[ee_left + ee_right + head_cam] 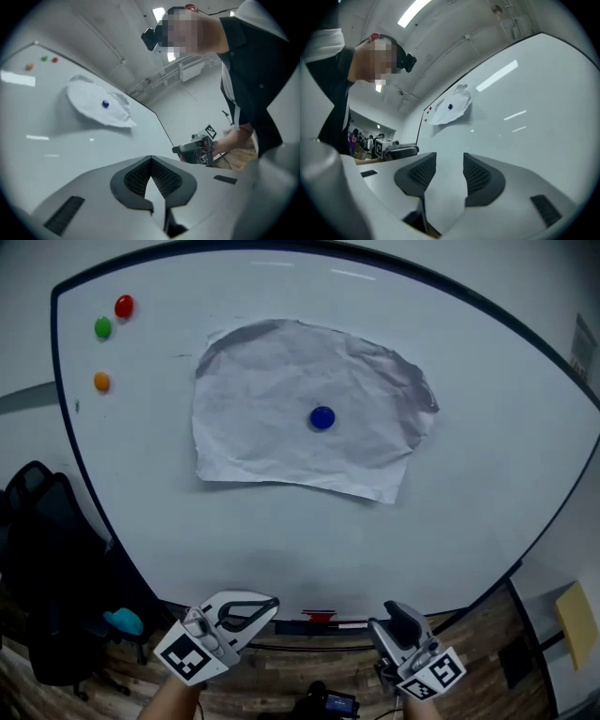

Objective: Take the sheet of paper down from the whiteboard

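Note:
A crumpled white sheet of paper (281,399) hangs on the whiteboard (478,474), pinned near its middle by a blue magnet (322,417). Both grippers are below the board's bottom edge, well short of the sheet. My left gripper (270,602) is shut and empty; its pads meet at the tips (151,159). My right gripper (392,607) is open, with a clear gap between its pads (450,158) and nothing in it. The paper (96,105) and magnet (105,104) show far off in the left gripper view, and likewise the paper (452,111) in the right gripper view.
Red (124,306), green (102,328) and orange (101,382) magnets sit at the board's top left. A red marker (319,617) lies on the ledge under the board. A black chair (47,549) stands at the left, a yellow pad (574,620) at the right.

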The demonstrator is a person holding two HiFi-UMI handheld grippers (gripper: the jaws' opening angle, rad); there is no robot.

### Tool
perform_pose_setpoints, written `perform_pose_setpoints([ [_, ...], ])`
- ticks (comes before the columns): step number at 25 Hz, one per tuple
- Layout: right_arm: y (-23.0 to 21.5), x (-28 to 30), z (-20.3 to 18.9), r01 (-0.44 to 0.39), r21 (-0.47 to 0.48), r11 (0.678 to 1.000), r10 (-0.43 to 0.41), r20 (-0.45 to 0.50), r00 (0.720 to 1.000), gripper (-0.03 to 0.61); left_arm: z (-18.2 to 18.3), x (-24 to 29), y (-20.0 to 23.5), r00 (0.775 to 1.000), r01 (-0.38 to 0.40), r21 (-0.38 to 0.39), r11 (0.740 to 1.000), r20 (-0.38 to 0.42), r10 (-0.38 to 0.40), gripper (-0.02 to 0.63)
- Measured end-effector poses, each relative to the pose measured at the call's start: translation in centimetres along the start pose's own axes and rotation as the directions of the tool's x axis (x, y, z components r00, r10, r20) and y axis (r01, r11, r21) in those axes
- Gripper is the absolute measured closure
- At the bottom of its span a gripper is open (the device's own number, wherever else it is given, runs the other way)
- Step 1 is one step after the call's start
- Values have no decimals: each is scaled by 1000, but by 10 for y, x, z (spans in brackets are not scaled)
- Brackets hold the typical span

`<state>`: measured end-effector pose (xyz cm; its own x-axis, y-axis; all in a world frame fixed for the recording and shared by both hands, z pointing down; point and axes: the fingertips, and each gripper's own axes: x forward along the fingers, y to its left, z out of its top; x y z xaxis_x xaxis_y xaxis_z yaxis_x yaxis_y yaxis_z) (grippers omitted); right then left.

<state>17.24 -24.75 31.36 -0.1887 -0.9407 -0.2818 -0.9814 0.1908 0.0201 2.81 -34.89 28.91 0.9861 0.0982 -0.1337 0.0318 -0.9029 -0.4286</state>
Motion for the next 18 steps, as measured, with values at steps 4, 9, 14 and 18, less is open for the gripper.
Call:
perform_pose_setpoints([
  [4,-14,24,50,49,-45,998,-46,61,997,407,72,27,46,992,-75,322,944,-73,104,607],
  [9,-21,58,96,74,-13,997,-71,154,985,407,146,52,91,974,-149,597,788,-47,220,538],
  [14,-27,87,123,105,31,994,-109,234,966,407,160,76,141,946,-136,705,696,-117,303,461],
  [18,-30,100,127,111,69,991,-124,228,966,407,159,89,156,934,-127,743,657,-133,331,415],
])
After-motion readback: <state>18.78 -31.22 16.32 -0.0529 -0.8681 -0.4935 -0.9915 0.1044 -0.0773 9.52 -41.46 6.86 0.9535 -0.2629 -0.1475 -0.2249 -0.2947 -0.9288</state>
